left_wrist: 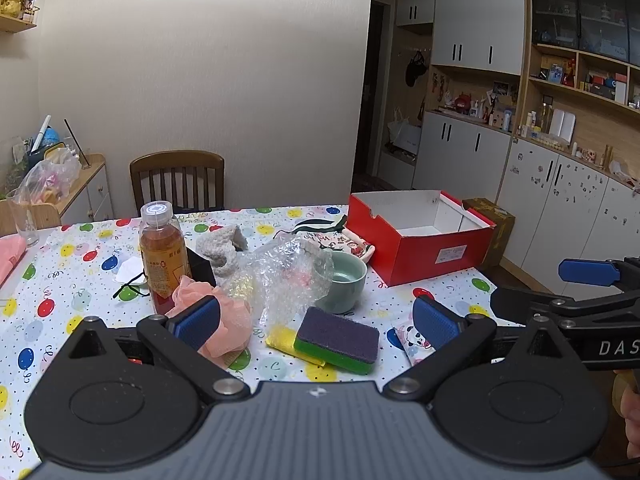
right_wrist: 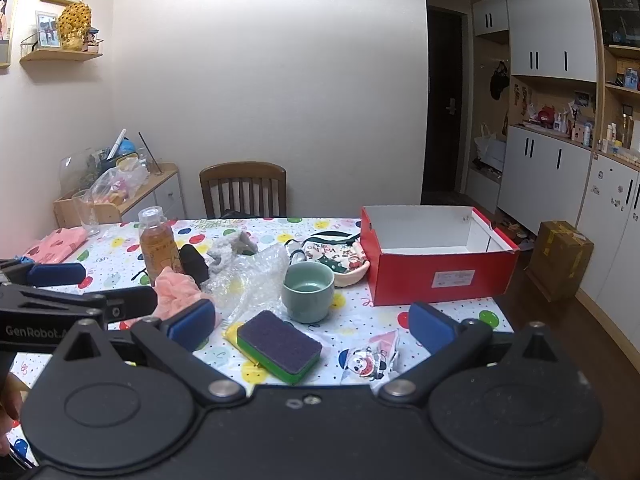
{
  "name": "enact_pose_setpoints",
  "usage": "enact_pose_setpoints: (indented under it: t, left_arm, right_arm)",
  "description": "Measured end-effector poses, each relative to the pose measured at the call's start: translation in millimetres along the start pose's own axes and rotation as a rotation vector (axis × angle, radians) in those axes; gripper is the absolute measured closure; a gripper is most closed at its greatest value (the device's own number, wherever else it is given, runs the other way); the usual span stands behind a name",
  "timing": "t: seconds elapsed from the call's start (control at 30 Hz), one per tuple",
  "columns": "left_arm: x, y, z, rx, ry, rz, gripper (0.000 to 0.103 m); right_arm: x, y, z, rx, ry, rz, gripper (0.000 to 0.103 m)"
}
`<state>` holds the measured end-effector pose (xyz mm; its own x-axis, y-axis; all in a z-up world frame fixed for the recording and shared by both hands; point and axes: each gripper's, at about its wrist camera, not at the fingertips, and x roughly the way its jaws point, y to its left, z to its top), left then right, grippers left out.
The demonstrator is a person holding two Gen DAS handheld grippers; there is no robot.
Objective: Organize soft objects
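A purple-and-green sponge (left_wrist: 340,340) (right_wrist: 280,346) lies on a yellow cloth (left_wrist: 282,342) near the table's front edge. Beside it sit a pink mesh puff (left_wrist: 224,320) (right_wrist: 176,286), crumpled bubble wrap (left_wrist: 280,276) (right_wrist: 252,280), a grey fluffy cloth (left_wrist: 222,250) (right_wrist: 232,248) and a printed fabric pouch (left_wrist: 348,244) (right_wrist: 336,258). An open red shoebox (left_wrist: 420,256) (right_wrist: 436,280) stands at the right, nothing inside. My left gripper (left_wrist: 316,322) hovers open above the sponge. My right gripper (right_wrist: 312,326) is also open, holding nothing, with the sponge below its gap.
A tea bottle (left_wrist: 164,256) (right_wrist: 156,246), a green ceramic cup (left_wrist: 346,282) (right_wrist: 308,292), a black object (right_wrist: 194,262) and a panda snack packet (right_wrist: 372,358) share the balloon-print tablecloth (left_wrist: 80,264). A wooden chair (right_wrist: 244,190) stands behind the table; cabinets line the right.
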<state>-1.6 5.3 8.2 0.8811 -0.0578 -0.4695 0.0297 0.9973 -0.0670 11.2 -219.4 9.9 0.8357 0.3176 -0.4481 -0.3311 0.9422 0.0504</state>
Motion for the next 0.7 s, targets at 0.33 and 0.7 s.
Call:
enact_pose_setpoints:
  t: [0.33,0.7]
  left_arm:
    - [-0.2,0.9,0.5,-0.003,-0.006,-0.001,0.000]
    - [-0.3,1.4,2.4,-0.006,-0.029,-0.006,0.000]
  right_arm:
    - [2.6,1.2,1.1,-0.003,0.002,0.003,0.000]
    - [3.9,1.7,1.5,-0.001,0.004,0.006,0.000]
